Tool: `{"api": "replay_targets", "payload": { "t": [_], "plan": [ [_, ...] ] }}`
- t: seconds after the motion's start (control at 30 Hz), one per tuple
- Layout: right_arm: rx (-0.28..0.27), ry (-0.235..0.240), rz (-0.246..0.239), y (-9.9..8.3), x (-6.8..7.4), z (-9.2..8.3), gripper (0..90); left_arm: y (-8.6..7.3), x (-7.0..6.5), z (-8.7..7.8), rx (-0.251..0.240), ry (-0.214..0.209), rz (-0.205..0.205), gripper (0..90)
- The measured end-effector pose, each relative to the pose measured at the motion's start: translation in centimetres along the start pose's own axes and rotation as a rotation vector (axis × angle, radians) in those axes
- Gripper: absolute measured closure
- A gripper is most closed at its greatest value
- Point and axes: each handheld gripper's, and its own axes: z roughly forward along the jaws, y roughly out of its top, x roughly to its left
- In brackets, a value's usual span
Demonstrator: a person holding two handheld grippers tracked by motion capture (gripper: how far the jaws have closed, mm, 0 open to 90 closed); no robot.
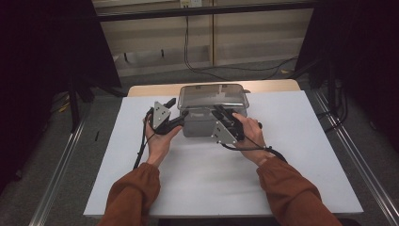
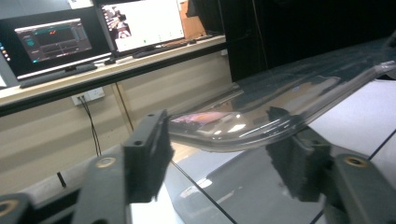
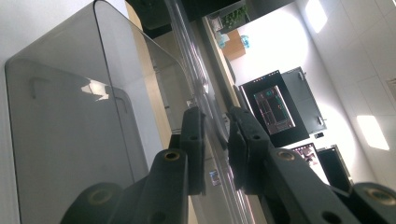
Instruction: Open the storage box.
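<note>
So here's where I'm at with the smoky grey plastic box (image 1: pixel 202 125), sitting centre frame in the high view, toward the far edge of the white table (image 1: pixel 291 155). Its clear lid (image 1: pixel 212 96) is on top, long axis running left to right across the frame.

My right gripper (image 1: pixel 220 113) is already clamped narrow on the lid's front lip near the right end. In the right gripper view the jaws sit close together with the clear rim (image 3: pixel 212 116) pinched between the pads, box wall off to the left of the frame.

The left gripper (image 1: pixel 180 114) is at the left front corner of the lid. In the left gripper view the jaws stand about half wide, with the curved lid edge (image 2: pixel 233 135) running between them from centre out to the upper right. The right-hand pad looks like it's touching or nearly touching the rim, while the left-hand pad stands just off it, so I wouldn't call that a grip yet.

The thing that matters: the lip lies straight across the left jaws' gap, so I reckon it's just a matter of closing on it, no reaching needed. Both hands are about equally near, one per end, which should keep the lid level if it gets lifted.

Room-wise, plenty of bare table in front and to both sides for setting the lid down. Behind the box the table ends fast, so I'd steer clear of going that way.
</note>
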Motion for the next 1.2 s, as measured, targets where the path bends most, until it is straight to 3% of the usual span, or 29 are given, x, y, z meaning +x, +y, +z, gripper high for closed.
{"api": "replay_targets", "payload": {
  "t": [0.17,0.2,0.27,0.33,0.37,0.4,0.47,0.57,0.6,0.73,0.93,1.2],
  "plan": [
    [-0.013,0.020,0.063,-0.4,-0.3,-0.1,70.8,-0.1,0.0,0.1,-0.001,-0.004,0.007,44.4],
    [-0.010,0.029,0.099,-0.8,-0.4,-0.1,69.7,-0.1,0.0,0.1,0.000,-0.005,0.008,45.0],
    [-0.011,0.030,0.109,-1.0,-0.5,-0.2,68.6,-0.1,-0.1,0.1,0.003,-0.015,0.010,45.5],
    [-0.014,0.035,0.177,-1.9,-0.7,-0.5,63.4,-0.1,-0.2,0.2,0.003,-0.013,0.014,46.1],
    [-0.014,0.035,0.177,-1.9,-0.7,-0.5,63.4,-0.1,-0.2,0.2,0.002,-0.014,0.015,46.1],
    [-0.014,0.033,0.228,-2.4,-0.8,-0.7,56.4,-0.1,-0.2,0.3,0.002,-0.013,0.012,46.1],
    [-0.017,0.032,0.240,-2.6,-0.8,-0.8,53.0,-0.1,-0.1,0.3,0.005,-0.012,0.013,46.2],
    [-0.016,0.033,0.311,-3.4,-1.3,-1.1,41.6,-0.1,-0.1,0.3,0.006,-0.013,0.013,46.7],
    [-0.016,0.033,0.311,-3.4,-1.3,-1.1,41.6,-0.1,-0.1,0.3,0.007,-0.013,0.011,46.7],
    [-0.012,0.037,0.418,-4.4,-1.8,-1.1,34.3,-0.2,0.0,0.3,0.008,-0.014,0.000,46.8],
    [0.028,0.074,0.567,-5.9,-2.5,-0.9,32.5,-0.2,0.0,0.3,0.012,-0.013,-0.008,46.8],
    [0.070,0.085,0.666,-7.4,-3.4,-0.8,32.8,0.0,-0.1,0.4,0.011,-0.010,-0.019,46.9]
  ]
}}
